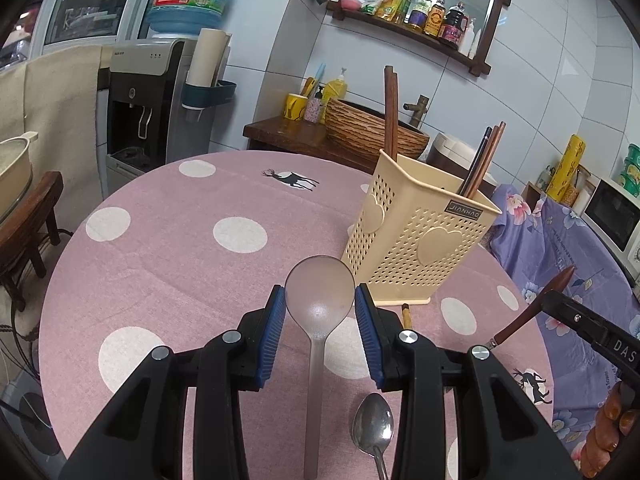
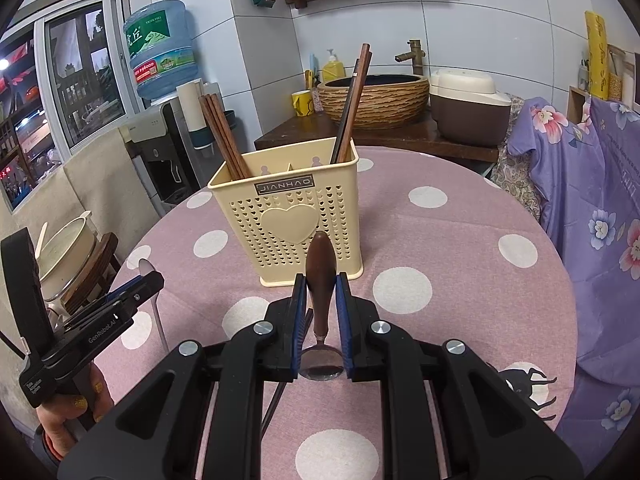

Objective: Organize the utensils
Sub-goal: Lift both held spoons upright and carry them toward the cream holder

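Between the left claw's [image 1: 320,300] pads sits a translucent ladle [image 1: 319,300].

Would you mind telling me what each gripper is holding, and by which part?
The left gripper grips a translucent grey spoon by its bowl. The right gripper clamps a wooden-handled spoon by its handle.

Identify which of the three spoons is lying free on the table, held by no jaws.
The metal spoon; the translucent ladle spoon and wooden-handled spoon are each gripped.
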Demonstrator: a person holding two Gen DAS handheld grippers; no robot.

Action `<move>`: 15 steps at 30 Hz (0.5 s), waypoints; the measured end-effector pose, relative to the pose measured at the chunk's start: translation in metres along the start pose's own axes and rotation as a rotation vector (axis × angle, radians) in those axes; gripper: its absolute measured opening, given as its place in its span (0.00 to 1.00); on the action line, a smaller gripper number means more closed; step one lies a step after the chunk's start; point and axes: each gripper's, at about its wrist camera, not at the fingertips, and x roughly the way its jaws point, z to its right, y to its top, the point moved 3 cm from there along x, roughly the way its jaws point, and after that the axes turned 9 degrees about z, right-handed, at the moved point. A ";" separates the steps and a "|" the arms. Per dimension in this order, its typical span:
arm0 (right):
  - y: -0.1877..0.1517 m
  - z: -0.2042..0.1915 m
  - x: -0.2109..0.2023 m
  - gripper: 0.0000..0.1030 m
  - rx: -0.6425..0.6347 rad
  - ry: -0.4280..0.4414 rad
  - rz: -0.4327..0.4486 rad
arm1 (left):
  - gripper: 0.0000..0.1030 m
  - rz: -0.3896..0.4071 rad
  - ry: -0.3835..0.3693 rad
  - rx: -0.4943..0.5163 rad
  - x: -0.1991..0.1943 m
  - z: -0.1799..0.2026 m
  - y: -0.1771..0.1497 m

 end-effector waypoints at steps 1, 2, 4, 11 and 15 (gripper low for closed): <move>0.000 0.000 0.000 0.15 0.000 0.000 0.000 | 0.35 0.006 0.000 0.003 -0.002 0.001 0.001; 0.000 0.000 0.000 0.15 -0.001 0.000 0.000 | 0.35 0.012 0.000 0.005 -0.004 0.001 0.002; 0.000 0.000 0.000 0.15 0.000 0.001 -0.001 | 0.35 0.026 0.000 0.007 -0.008 0.002 0.005; -0.002 -0.003 -0.003 0.15 -0.011 0.012 -0.003 | 0.35 0.049 -0.010 0.016 -0.016 0.005 0.011; -0.001 -0.005 -0.005 0.15 -0.015 0.025 -0.003 | 0.35 0.048 -0.019 0.016 -0.017 0.007 0.013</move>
